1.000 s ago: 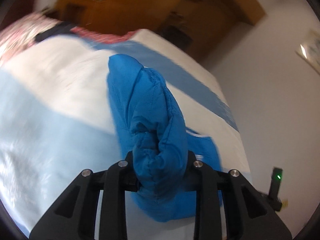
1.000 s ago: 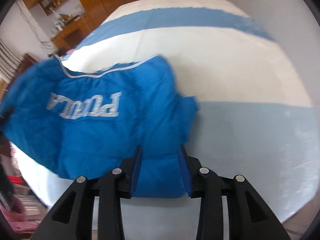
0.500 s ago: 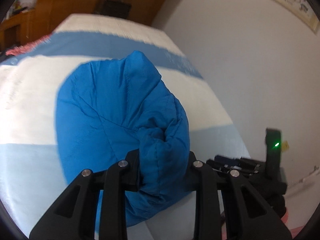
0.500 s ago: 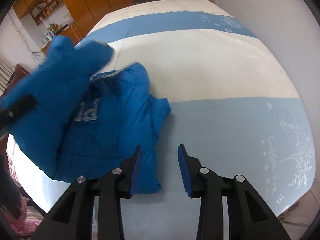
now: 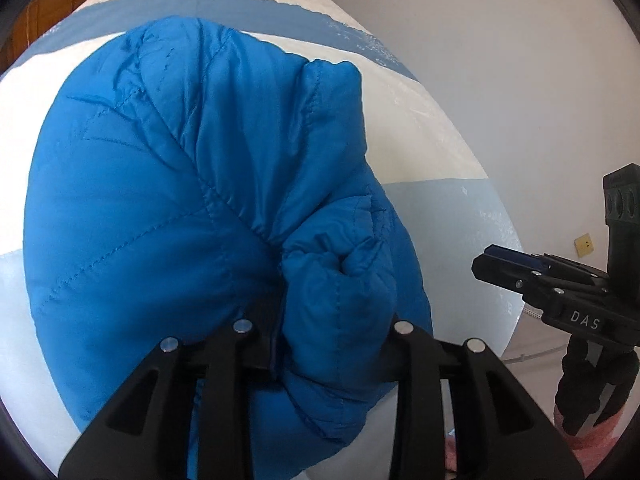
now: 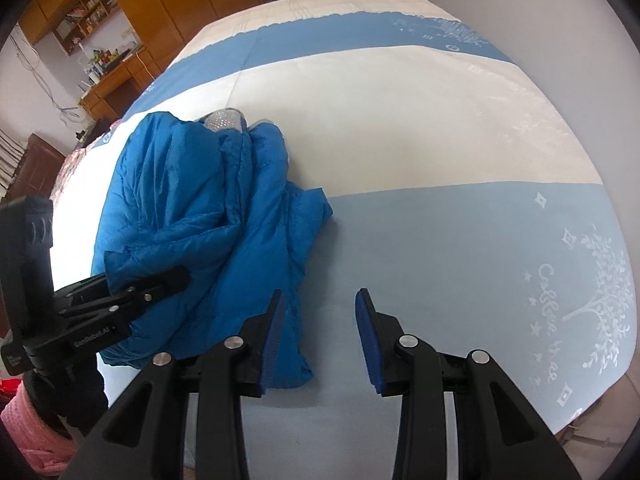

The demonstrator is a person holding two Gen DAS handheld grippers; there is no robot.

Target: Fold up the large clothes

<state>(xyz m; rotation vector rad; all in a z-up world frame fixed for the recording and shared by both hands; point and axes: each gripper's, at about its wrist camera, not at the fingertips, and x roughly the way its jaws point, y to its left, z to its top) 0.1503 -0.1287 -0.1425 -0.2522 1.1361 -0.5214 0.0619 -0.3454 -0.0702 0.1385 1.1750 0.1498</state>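
On the left side of the bed (image 6: 400, 120), the left claw (image 6: 160, 280) is clamped on a bunched fold of the blue padded jacket (image 6: 208, 216), which lies heaped on the striped cover. To its right, the right claw (image 6: 320, 336) hangs wide apart, gripping nothing, its left pad just beside the jacket's edge.

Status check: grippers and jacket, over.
Left hand-held gripper shut on jacket, fold lifted. Right hand-held gripper open, empty, beside jacket. Bed unobstructed.
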